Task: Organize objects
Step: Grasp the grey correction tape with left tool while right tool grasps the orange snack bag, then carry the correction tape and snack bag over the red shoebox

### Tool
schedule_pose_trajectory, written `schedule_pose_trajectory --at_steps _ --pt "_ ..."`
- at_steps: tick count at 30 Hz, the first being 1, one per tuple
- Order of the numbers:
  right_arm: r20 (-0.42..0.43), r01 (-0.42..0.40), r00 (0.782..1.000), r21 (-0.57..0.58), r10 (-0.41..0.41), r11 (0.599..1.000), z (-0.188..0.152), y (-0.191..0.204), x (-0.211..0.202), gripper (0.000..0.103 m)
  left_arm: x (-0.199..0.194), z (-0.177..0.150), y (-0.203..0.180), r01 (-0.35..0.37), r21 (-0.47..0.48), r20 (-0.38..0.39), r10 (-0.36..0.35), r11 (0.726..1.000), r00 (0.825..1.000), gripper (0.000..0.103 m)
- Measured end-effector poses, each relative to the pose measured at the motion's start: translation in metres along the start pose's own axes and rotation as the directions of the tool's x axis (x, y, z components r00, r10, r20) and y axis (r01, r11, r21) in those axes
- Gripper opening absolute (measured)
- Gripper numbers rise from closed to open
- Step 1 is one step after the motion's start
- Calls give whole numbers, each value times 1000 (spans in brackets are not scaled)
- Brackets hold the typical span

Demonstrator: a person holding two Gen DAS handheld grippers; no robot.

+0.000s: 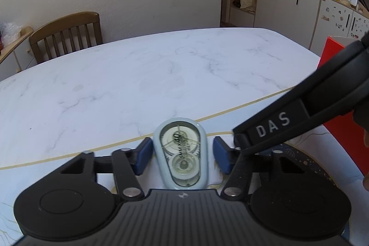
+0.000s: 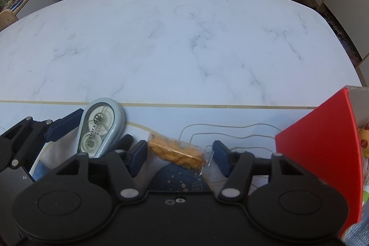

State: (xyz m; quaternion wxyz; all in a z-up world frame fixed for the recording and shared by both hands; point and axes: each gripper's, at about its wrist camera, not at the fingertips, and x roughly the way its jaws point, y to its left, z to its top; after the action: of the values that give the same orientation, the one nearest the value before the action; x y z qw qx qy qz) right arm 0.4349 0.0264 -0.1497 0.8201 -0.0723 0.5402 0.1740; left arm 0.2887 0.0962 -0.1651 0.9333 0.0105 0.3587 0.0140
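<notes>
My left gripper (image 1: 182, 155) straddles the pale blue correction tape dispenser (image 1: 182, 153), which lies flat on the mat at the near edge of the marble table (image 1: 161, 66); the left pad looks to be at the casing, while a sliver of gap shows at the right pad, so I judge it not yet pinched. My right gripper (image 2: 180, 157) is spread around a clear packet of orange snacks (image 2: 177, 151), which lies on the mat tilted from 10 toward 4 o'clock, with neither pad pressing it. The red box (image 2: 322, 144) stands at 3 o'clock of that packet, open on top with items inside. The risk, as I judge it: the dispenser's rounded, smooth shell could squirt out forward if I squeeze off-centre, and the slack wrapper could slide or crumple. The 2 grippers sit close together, so lifting either one carelessly could knock the other.
</notes>
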Motion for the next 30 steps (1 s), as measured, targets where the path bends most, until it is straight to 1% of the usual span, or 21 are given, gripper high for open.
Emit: schedule_pose_trajectory --at_steps 1,4,13,22,30 --pt "1 -2 1000 3 2 1000 0 -1 -1 56 0 0 1 2 -3 -1 -2 1000 1000 51" --pt "3 -9 1000 14 9 1000 -3 -3 -3 52 -1 1 2 5 -1 -6 -5 1000 1000 51" --pt "30 -41 999 31 40 999 -18 -7 -32 51 -13 -2 9 30 -35 -27 -31 999 999 50" --pt "60 -88 995 37 85 995 -39 -11 -72 51 -48 -8 12 71 -41 -36 -72 997 997 50" --pt "107 -127 987 35 123 991 -63 -20 -113 51 -78 -15 5 90 -27 -32 -91 996 995 50"
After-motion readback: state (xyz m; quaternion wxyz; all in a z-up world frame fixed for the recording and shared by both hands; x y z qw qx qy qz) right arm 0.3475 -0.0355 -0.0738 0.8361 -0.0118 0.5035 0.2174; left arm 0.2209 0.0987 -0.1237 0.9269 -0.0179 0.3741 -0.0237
